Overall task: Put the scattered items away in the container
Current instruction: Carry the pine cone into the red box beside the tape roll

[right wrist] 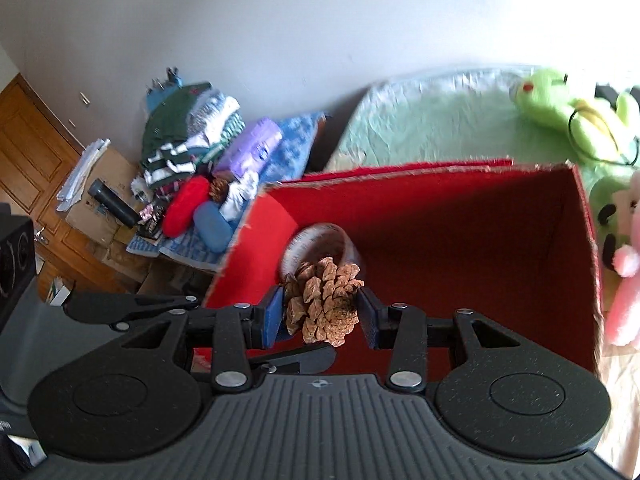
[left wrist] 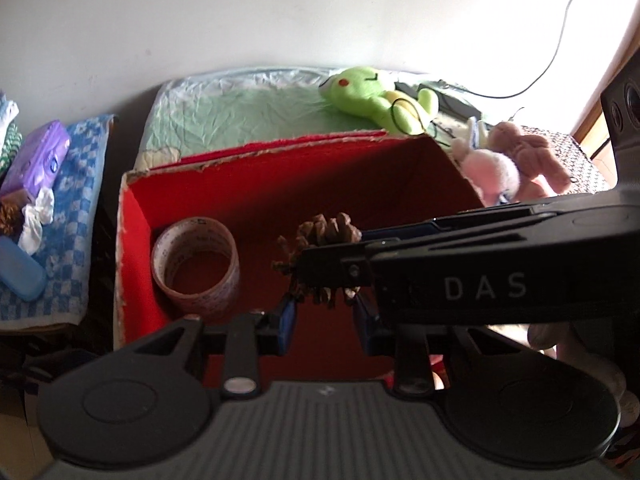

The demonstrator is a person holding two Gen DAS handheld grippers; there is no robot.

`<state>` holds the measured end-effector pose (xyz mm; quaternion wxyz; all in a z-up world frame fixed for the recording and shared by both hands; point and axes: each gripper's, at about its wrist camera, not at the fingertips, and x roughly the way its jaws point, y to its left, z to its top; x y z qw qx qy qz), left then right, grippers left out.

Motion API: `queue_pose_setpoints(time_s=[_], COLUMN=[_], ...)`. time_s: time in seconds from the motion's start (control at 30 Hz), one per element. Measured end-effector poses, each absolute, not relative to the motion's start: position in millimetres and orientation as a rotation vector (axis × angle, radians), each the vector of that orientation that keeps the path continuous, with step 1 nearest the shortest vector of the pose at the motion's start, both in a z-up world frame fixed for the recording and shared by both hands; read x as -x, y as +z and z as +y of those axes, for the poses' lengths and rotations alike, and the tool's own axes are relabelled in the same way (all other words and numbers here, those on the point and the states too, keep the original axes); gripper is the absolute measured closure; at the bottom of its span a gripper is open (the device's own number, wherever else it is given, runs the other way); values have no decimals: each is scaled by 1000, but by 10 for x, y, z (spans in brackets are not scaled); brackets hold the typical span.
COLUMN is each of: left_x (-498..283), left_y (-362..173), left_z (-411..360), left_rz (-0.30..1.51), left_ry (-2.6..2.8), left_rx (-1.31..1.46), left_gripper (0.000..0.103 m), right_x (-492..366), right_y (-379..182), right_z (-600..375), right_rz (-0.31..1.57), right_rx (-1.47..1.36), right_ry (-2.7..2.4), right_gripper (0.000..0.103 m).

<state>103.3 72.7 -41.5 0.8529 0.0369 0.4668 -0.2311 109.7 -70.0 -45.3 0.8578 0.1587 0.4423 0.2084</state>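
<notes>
A brown pine cone (right wrist: 324,300) hangs over the inside of the red cardboard box (right wrist: 440,172). My right gripper (right wrist: 320,312) is shut on it, blue pads pressed to both sides. In the left wrist view the right gripper (left wrist: 336,252) reaches in from the right across the cone (left wrist: 328,228). My left gripper (left wrist: 326,316) sits just below, its pads against the cone's dark lower end. One left finger (right wrist: 304,360) shows under the cone. A roll of clear tape (left wrist: 196,268) stands in the left corner of the box (left wrist: 256,152).
A green frog plush (left wrist: 376,96) lies on the green bedcover behind the box. Pink (left wrist: 492,172) and brown (left wrist: 528,156) plush toys lie to its right. On the blue checked towel (left wrist: 80,200) at the left lie a purple pack (left wrist: 40,156), a blue case (right wrist: 212,224), a red pouch (right wrist: 186,208) and another pine cone (right wrist: 218,188).
</notes>
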Motion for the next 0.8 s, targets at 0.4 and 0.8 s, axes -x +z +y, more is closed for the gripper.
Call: queue_pose_setpoints(time_s=[0.4, 0.8], left_x=[-1350, -1556], left_y=[-841, -1139], left_z=[671, 753], left_rz=[1113, 1271], left_ry=[-360, -232], left_rx=[-32, -33], left_gripper=[72, 73], right_x=[-1627, -2077], right_y=[-840, -1359], right_z=[-663, -480], right_rz=[1155, 1411], right_rx=[-314, -352], right_ry=[526, 602], right_gripper=[61, 60])
